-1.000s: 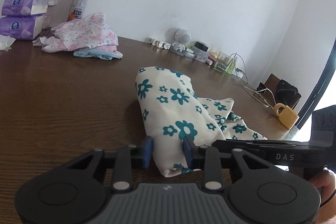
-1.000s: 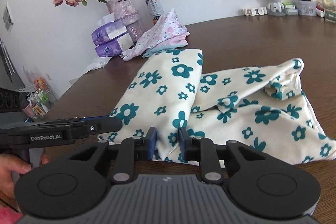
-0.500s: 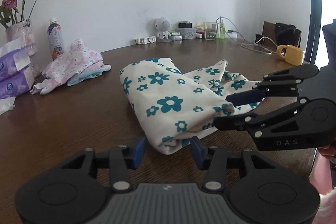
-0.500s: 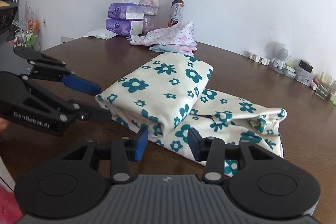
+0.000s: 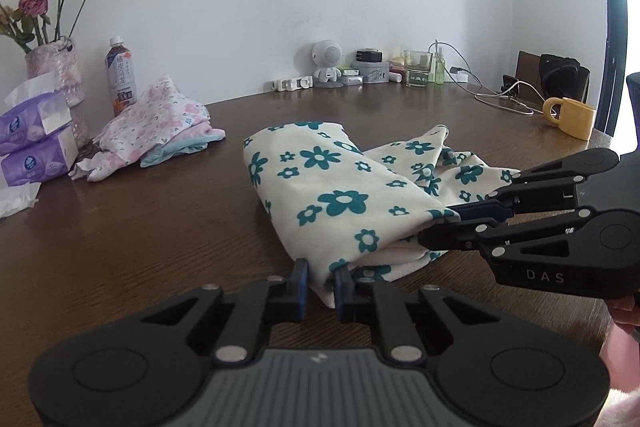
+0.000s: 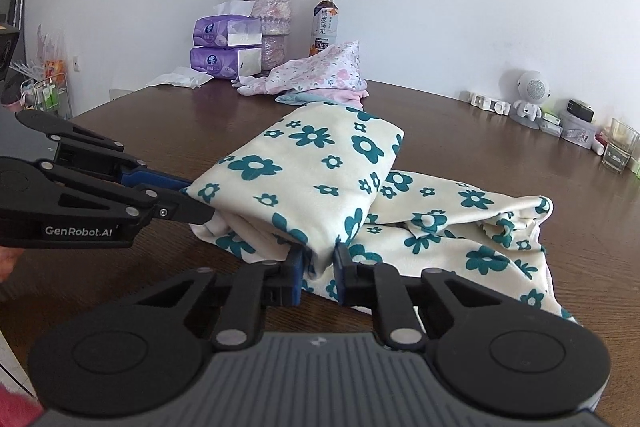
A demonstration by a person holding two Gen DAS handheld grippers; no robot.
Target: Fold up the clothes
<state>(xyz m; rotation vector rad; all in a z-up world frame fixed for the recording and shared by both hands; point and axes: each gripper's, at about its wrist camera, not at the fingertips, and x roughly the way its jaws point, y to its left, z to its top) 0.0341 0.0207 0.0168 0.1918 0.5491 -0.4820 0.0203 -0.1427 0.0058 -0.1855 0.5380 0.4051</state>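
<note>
While both tools close on it, the floral garment (image 5: 332,195) stretches toward the wall.

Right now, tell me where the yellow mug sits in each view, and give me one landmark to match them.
Left wrist view: the yellow mug stands at the far right, near the table edge.
Right wrist view: not in it.
Shared landmark: the white round-headed robot figure by the wall.
</note>
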